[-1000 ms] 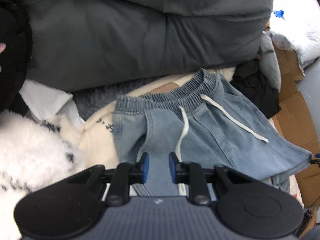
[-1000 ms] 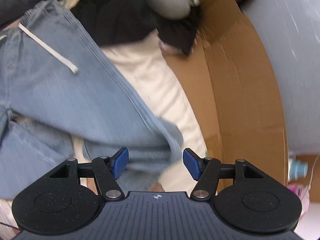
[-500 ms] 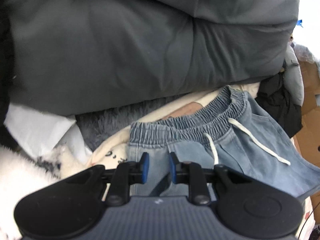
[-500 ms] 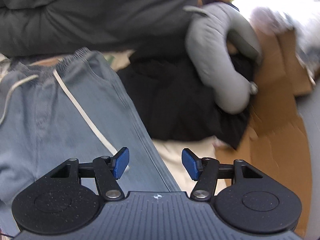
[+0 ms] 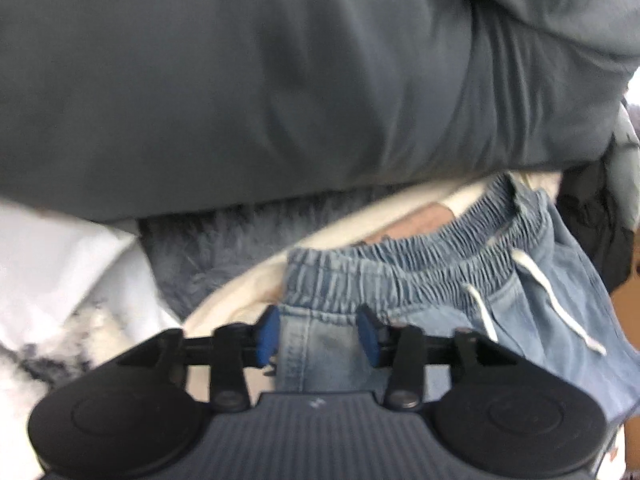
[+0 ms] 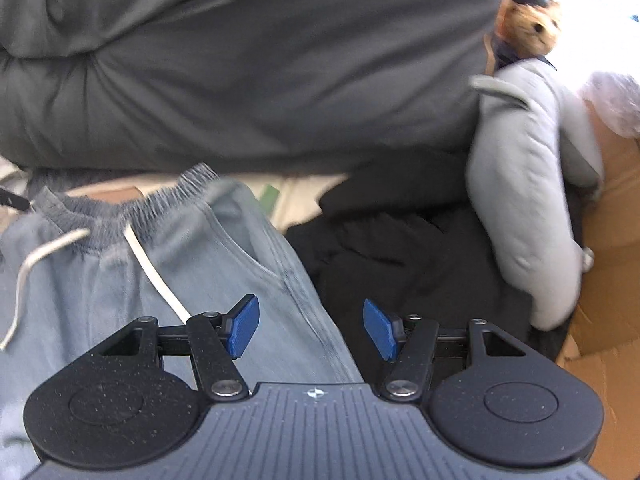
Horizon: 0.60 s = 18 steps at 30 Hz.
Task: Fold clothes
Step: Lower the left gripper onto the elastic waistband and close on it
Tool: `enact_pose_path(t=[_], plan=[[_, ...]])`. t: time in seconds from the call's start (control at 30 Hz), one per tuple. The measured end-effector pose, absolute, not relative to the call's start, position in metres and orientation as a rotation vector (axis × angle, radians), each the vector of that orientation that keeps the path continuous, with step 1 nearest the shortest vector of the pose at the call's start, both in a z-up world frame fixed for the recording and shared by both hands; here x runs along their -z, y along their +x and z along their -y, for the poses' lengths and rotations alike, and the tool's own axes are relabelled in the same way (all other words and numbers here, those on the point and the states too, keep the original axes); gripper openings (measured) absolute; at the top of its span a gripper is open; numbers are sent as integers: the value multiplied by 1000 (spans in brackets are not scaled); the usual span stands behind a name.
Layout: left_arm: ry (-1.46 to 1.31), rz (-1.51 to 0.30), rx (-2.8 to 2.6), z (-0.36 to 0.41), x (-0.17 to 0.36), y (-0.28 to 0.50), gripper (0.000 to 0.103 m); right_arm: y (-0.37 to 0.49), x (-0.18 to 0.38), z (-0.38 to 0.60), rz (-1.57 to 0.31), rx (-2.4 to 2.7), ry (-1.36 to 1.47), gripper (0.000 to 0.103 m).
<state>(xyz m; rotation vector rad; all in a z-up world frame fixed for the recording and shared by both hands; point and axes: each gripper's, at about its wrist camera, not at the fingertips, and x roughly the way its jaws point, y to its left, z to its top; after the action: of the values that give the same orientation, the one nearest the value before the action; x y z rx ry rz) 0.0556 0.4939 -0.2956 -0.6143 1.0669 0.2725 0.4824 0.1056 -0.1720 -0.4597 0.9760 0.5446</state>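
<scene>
Left gripper (image 5: 318, 334): jaws stood apart, straddling denim just below the waistband's left end; nothing was pinched.
Right gripper (image 6: 311, 328): jaws stood wide over the right side seam, empty, with black cloth under the right pad.
Denim shorts (image 5: 520, 320): they lay spread on cream fabric, elastic waistband (image 5: 400, 272) at the far edge, white drawstring (image 6: 156, 276) loose across the front. How far the folding had got could not be told from this.
Doing the grip well: my judgement is that each gripper should bite at the waistband corners, taking both layers, and keep the drawstring out of the pads so the edge lifts evenly.
Surroundings: a dark grey duvet (image 5: 280, 80) was bulked up close behind the waistband; a black garment (image 6: 400, 248) and a pale grey padded piece (image 6: 528, 200) lay to the right.
Containers: brown cardboard (image 6: 612, 280) showed at the far right, seemingly a flattened or open box; its contents could not be made out.
</scene>
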Motion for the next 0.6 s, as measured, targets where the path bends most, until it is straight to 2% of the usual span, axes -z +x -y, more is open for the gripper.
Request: enact_pose_path(t=[0.23,0.33,0.4,0.6], plan=[[-525,-1088,-242,-481,311,56,45,486,181,-135,-954,-581,-470,64],[-503,-1092,-248,-480,316,58,33,490,186,-145,-947,-580,-464,64],[-483,-1091,-261,-480,316,57,16,495,189,-151,-944,-573,-454,64],[-489,-1058,-290,-487,301,43,11,511,194,-167,-931,-555,-418,64]])
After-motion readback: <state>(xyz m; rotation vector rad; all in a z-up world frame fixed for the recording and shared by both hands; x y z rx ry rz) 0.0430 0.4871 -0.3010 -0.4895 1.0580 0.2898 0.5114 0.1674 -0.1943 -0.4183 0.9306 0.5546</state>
